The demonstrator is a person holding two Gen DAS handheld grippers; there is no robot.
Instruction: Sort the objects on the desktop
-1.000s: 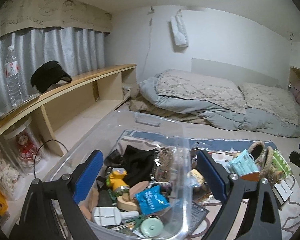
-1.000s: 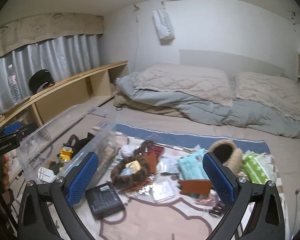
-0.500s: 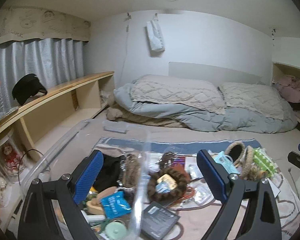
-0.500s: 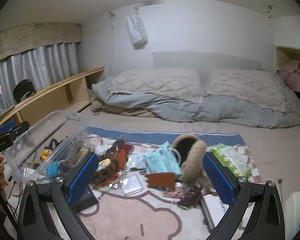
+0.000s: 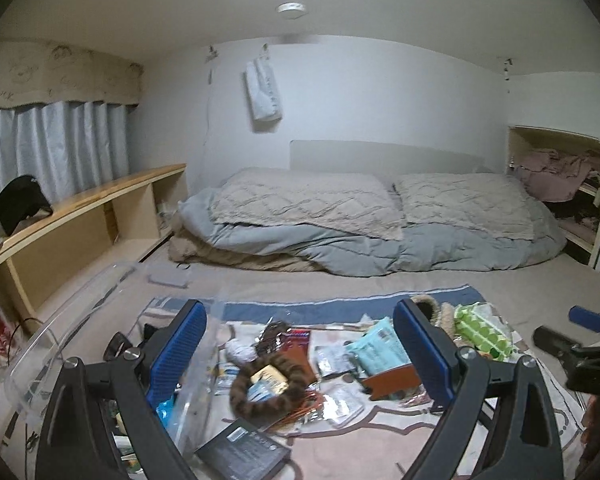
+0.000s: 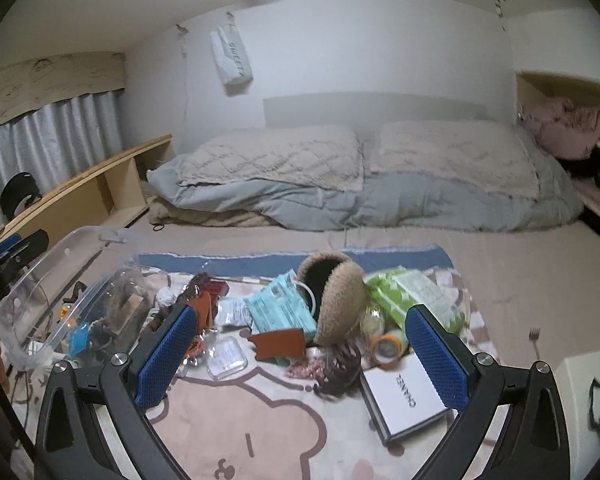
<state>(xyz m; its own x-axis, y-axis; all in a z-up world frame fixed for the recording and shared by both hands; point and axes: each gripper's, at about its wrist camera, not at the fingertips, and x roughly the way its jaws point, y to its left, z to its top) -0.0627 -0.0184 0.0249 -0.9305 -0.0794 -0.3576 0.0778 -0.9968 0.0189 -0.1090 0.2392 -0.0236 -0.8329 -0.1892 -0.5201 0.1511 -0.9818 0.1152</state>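
at far left the clear plastic bin (image 6: pixel 56 304) sits on the bed, holding small items. the left claw (image 5: pixel 300 356) hovers level above the bin's edge and the clutter, released and empty. mid-pile lie the teal packet (image 6: pixel 282 306), furry earmuffs (image 6: pixel 336 296) and green wipes pack (image 6: pixel 412 294). the right claw (image 6: pixel 300 360) hangs level above the white box (image 6: pixel 402 398), spread wide, empty.

Both grippers (image 5: pixel 300 344) (image 6: pixel 302 354): black frames, blue textured pads, silver screws.

The mat (image 6: pixel 236 420) was pink with brown outlines; the wipes pack (image 6: pixel 414 294) green; the mask pack (image 6: pixel 280 308) teal.
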